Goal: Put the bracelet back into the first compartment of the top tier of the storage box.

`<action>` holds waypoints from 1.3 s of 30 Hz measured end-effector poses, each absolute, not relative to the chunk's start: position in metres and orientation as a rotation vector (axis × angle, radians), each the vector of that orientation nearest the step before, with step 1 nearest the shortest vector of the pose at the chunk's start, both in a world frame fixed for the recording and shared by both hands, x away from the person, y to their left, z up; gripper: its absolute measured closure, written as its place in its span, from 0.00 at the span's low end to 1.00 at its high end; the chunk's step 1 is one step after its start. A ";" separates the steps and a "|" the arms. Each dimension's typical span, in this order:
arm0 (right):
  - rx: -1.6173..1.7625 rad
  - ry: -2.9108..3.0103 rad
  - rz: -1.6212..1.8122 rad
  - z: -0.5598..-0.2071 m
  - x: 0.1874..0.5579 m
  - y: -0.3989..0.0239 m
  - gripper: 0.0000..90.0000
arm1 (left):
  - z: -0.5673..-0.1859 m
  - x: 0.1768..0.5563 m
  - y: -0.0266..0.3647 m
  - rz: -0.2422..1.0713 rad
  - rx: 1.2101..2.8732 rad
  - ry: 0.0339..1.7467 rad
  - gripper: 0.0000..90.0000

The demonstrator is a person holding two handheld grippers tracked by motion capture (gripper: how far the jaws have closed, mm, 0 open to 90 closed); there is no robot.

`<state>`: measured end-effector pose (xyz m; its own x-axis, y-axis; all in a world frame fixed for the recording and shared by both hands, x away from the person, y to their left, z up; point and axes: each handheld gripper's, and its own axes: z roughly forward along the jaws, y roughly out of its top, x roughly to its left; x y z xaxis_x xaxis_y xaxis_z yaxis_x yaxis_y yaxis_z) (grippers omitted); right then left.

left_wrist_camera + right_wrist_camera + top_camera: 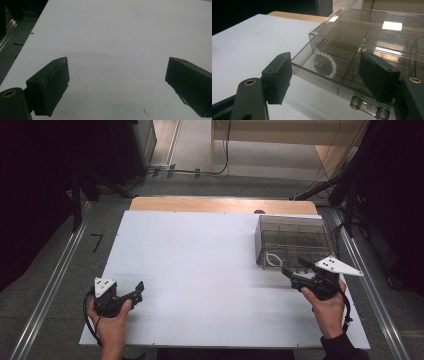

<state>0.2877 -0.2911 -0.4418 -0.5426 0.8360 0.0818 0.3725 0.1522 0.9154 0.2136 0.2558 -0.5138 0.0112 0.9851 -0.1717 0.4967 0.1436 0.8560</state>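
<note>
A smoky clear plastic organiser box (292, 232) (367, 32) stands at the table's far right. Its drawer (347, 82) is pulled partly out toward me, with a clear handle (367, 108) at the front. A white bead bracelet (268, 256) (312, 61) lies in the drawer's front left compartment. My right gripper (294, 266) (325, 58) is open just in front of the drawer, jaws wide apart with nothing pressed between them. My left gripper (138, 291) (118, 62) is open low over the bare white table (120, 30) near the front left, holding nothing.
The white tabletop (200, 265) lies on a wooden board (200, 204) whose far edge shows at the back. Metal rails (50, 290) run along the floor on both sides. Dark stands and cables (200, 170) are beyond the table.
</note>
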 end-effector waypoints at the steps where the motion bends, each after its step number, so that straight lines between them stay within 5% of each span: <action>1: 1.148 1.979 1.377 -0.441 0.286 -0.291 0.29 | -0.514 0.214 0.256 0.753 1.466 1.604 0.06; 39: 1.176 1.973 1.321 -0.449 0.258 -0.307 0.29 | -0.513 0.212 0.258 0.753 1.460 1.605 0.06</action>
<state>0.2579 -0.3072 -0.4489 -0.5110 0.8572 0.0648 0.3866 0.1618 0.9079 0.2117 0.2577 -0.5131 0.0092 0.9843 -0.1761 0.4939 0.1487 0.8567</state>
